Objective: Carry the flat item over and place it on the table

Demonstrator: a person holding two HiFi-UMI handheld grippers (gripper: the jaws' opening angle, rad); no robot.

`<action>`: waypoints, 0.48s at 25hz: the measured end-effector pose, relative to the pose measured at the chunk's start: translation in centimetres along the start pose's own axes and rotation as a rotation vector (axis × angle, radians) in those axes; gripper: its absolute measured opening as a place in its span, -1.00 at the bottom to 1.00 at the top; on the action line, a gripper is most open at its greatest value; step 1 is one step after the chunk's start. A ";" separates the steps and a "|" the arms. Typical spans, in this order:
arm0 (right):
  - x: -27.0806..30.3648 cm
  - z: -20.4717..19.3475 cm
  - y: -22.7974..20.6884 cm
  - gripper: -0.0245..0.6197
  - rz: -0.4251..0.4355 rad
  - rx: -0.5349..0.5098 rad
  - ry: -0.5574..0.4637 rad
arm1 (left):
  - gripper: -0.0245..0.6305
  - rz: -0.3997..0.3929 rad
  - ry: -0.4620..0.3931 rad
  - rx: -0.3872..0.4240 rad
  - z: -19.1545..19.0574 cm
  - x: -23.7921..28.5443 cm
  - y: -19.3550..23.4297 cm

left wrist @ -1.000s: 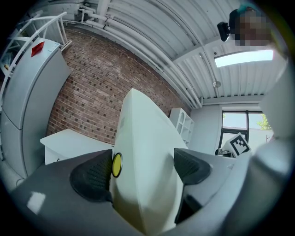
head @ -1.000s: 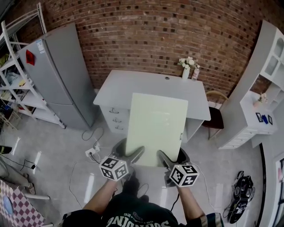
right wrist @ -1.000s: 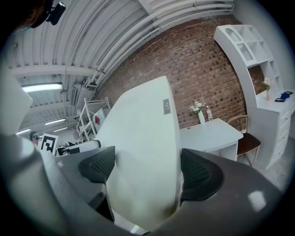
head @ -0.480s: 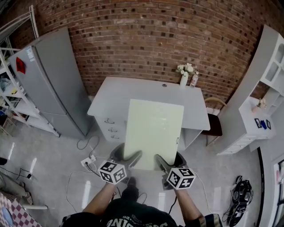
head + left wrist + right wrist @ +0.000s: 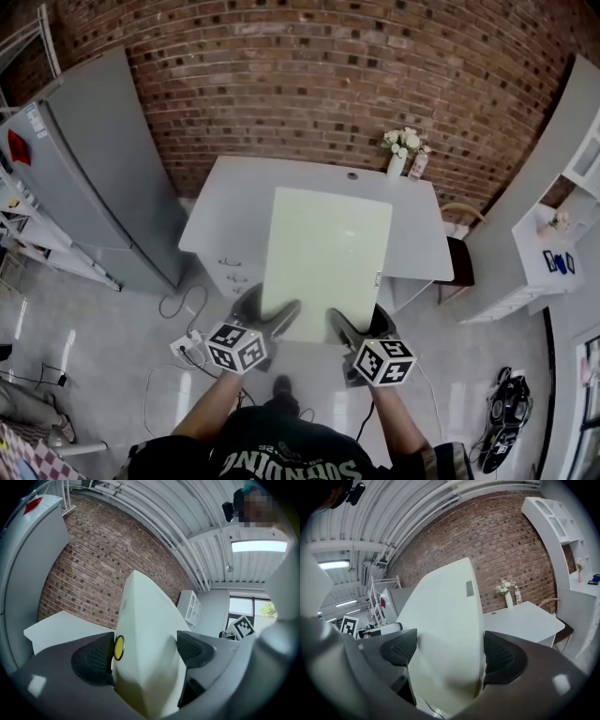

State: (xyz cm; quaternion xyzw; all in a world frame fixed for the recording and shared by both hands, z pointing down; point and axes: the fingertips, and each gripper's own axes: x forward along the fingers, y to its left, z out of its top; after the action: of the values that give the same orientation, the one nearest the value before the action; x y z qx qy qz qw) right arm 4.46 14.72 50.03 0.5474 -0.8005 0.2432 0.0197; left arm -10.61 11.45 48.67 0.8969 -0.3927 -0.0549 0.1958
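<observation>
Holding the flat board [image 5: 326, 262] by its near short edge, the left tool [image 5: 269, 315] and the right tool [image 5: 362, 328] sit side by side. The left one is near the left corner of that edge and the right one near the right corner. Each is clamped on the board. In the left gripper view the two dark pads press against opposite faces of the pale panel [image 5: 145, 620], and the right gripper view shows the same hold [image 5: 445, 611], with no gap at either pad.

The board is in the air, clear of everything. Its long axis runs straight away from the person toward the brick wall. In the head view its far half overlaps the white tabletop [image 5: 230, 202], while the near edge and both tools hang over the floor in front of the drawers.

So the target lies directly ahead and below, along the board's own length, and the two hands look about equally far from it. Neither would have to lead. The move appears to call for going forward and down together, the far edge probably meeting the surface first.

A vase of flowers [image 5: 401, 150] stands at the far right of the tabletop, near the board's far right corner in the head view. That side likely needs the most care.
</observation>
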 end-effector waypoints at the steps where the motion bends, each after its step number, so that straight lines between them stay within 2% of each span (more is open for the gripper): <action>1: 0.9 0.2 0.2 0.44 -0.003 0.001 -0.001 | 0.33 -0.003 0.001 0.001 0.4 0.3 0.8; 7: 5.7 1.4 0.9 0.44 -0.018 0.005 -0.008 | 0.33 -0.020 0.005 0.005 2.4 2.2 5.3; 12: 7.9 1.9 0.7 0.44 -0.038 0.007 -0.014 | 0.33 -0.038 0.012 -0.001 2.9 3.6 7.3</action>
State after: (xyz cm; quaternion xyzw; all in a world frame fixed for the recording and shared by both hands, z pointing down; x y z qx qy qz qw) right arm 1.10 7.32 50.41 0.5642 -0.7893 0.2418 0.0168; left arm -13.84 3.44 49.09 0.9044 -0.3745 -0.0532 0.1975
